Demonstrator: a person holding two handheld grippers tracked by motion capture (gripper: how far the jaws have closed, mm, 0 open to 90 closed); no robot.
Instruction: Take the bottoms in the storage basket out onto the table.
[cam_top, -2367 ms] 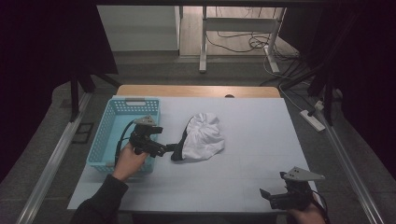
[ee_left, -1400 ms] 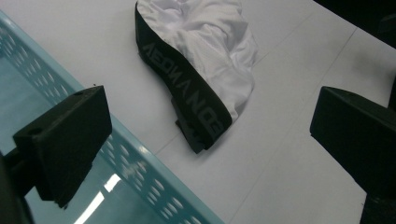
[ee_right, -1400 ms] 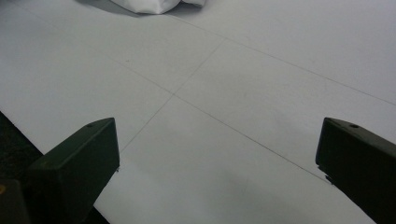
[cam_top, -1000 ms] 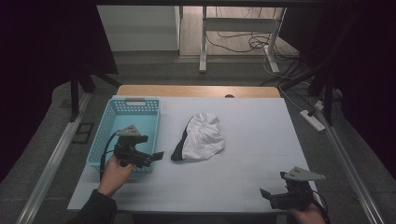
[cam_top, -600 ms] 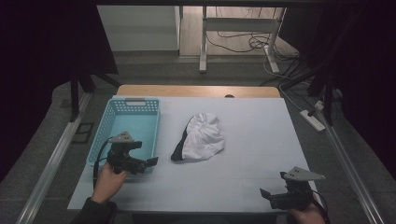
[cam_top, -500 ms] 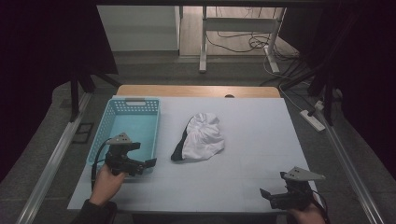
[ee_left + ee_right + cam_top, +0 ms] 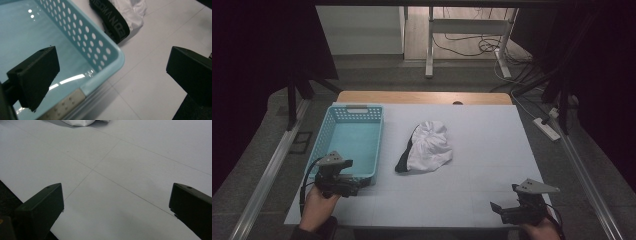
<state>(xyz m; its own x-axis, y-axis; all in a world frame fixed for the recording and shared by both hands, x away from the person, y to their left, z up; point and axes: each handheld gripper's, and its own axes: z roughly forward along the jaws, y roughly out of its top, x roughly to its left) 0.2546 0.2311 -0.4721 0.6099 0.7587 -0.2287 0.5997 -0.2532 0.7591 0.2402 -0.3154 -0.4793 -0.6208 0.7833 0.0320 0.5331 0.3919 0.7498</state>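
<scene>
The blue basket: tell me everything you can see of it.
The blue basket is a light blue, rectangular tub that looks like glossy plastic, with walls pierced by rows of round holes and a slot handle in the far end wall. It stands upright and empty on the left part of the white table, apart from the white cloth with its black band. The left gripper hangs open at its near right corner; whether it touches is unclear.
</scene>
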